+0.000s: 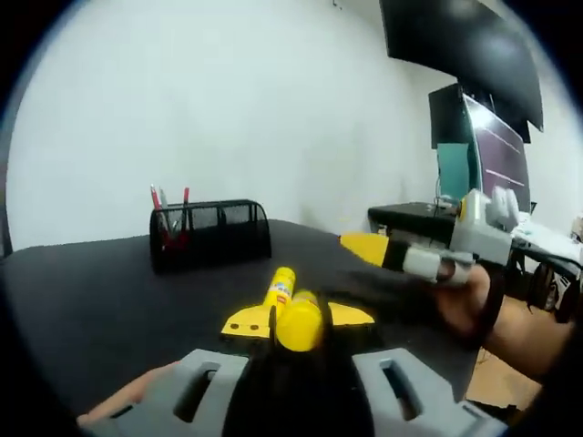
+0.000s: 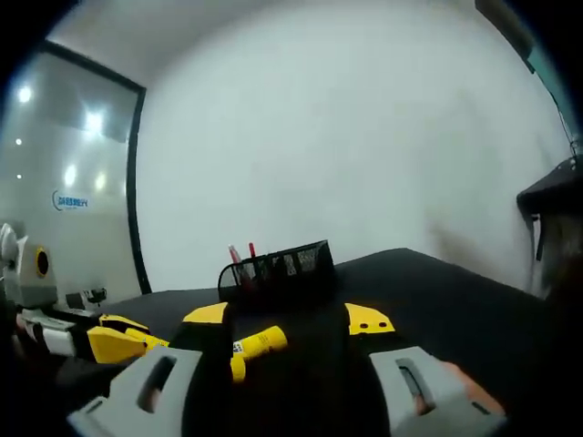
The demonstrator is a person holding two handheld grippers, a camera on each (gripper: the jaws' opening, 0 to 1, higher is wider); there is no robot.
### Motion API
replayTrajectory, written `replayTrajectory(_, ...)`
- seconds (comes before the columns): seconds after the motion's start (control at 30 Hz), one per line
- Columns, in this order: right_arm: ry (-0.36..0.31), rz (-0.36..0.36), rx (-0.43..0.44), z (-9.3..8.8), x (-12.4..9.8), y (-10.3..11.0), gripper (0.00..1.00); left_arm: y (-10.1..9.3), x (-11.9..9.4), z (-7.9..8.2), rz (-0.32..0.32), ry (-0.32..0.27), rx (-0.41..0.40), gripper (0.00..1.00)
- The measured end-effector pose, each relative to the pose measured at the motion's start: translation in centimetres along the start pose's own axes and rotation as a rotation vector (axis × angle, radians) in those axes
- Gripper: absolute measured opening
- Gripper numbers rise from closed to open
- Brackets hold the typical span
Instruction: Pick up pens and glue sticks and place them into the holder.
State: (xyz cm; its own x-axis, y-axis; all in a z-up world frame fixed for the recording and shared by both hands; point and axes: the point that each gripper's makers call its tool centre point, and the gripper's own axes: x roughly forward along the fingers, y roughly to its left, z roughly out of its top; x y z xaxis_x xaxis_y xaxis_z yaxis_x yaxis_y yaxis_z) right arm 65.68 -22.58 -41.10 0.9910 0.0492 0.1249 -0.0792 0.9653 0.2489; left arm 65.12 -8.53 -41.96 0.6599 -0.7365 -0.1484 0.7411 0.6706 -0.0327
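Observation:
A black mesh holder (image 1: pixel 209 232) (image 2: pixel 278 264) stands on the black table (image 1: pixel 82 291) with red pens in it. In the left gripper view my left gripper (image 1: pixel 299 319) is shut on a yellow glue stick (image 1: pixel 301 330), seen end-on between the yellow-tipped jaws. A second yellow glue stick (image 1: pixel 280 287) (image 2: pixel 257 344) lies on the table just beyond, short of the holder. My right gripper (image 2: pixel 287 319) stands open above the table, with that lying glue stick near its left jaw. The right gripper (image 1: pixel 373 250) reaches in from the right in the left gripper view, and the left gripper (image 2: pixel 123 341) enters at the left in the right gripper view.
A person's hand (image 1: pixel 469 309) holds the right gripper. A desk with a monitor (image 1: pixel 492 150) stands past the table's right edge. Behind the table is a white wall (image 1: pixel 228 100), and a glass partition (image 2: pixel 64 182) stands at the left.

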Motion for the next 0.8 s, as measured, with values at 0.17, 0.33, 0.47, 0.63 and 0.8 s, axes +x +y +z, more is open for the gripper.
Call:
replayTrajectory(0.17, 0.013, 0.021, -0.055, -0.3, 0.1, 0.9, 0.44, 0.7, -0.6, 1.8, 0.011, -0.038, -0.002, 0.16)
replayTrajectory(0.33, 0.023, 0.037, -0.092, -0.5, 0.1, 1.4, 0.44, 1.4, -1.1, 3.0, 0.018, -0.064, 0.001, 0.16)
replayTrajectory(0.47, 0.025, 0.078, -0.116, -0.6, 0.0, 2.3, 0.44, 2.2, -1.3, 3.6, 0.025, -0.077, -0.008, 0.16)
replayTrajectory(0.63, 0.025, 0.182, -0.185, -0.8, -0.3, 5.1, 0.41, 3.1, -1.1, 4.8, 0.039, -0.095, -0.010, 0.16)
replayTrajectory(0.8, 0.044, 0.221, -0.226, -1.4, -0.2, 6.4, 0.41, 3.6, -0.7, 6.2, 0.047, -0.113, 0.004, 0.16)
